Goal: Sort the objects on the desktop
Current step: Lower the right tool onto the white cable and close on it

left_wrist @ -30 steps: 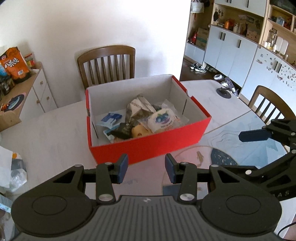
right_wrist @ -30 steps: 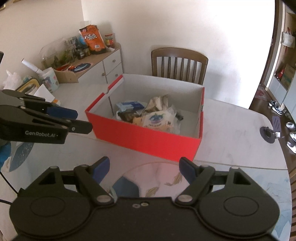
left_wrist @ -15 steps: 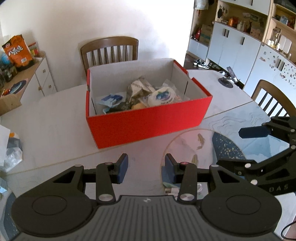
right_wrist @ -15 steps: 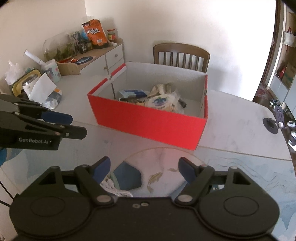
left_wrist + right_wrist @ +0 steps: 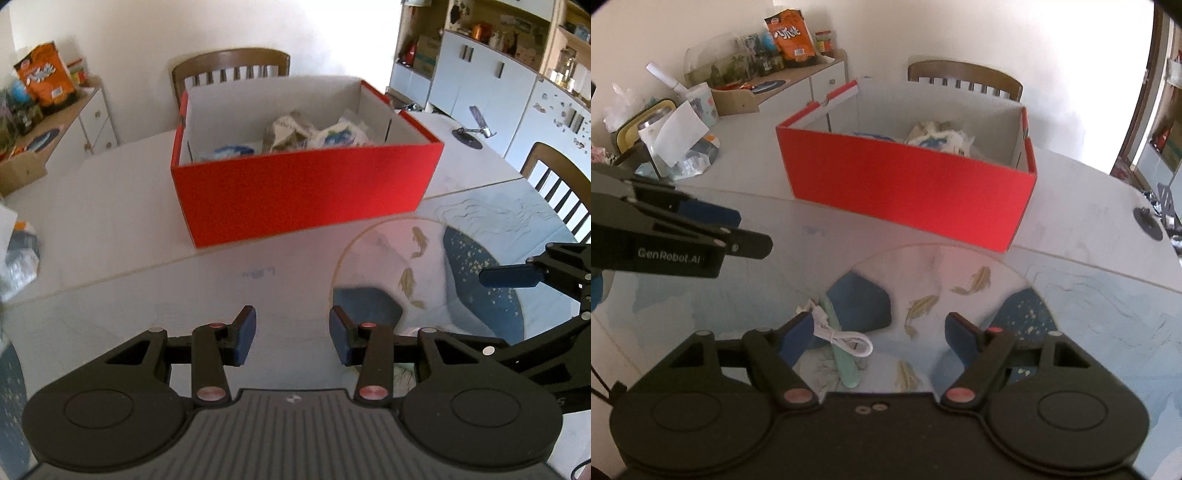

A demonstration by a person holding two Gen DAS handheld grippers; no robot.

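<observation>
Red box (image 5: 303, 188) w/ blurry packets half hidden inside. Left gripper (image 5: 291, 336) open, empty. Right gripper (image 5: 879, 334) open, jaws just narrowing, above white cable (image 5: 846, 338).

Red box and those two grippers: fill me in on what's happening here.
A person is sorting desktop clutter with a handheld gripper in each hand. The red box on the table already holds several packets. Both the left gripper and the right gripper are open and empty, low over the fish-patterned mat. A coiled white cable and a pale green stick lie by the right gripper's left finger, not yet picked up.
</observation>
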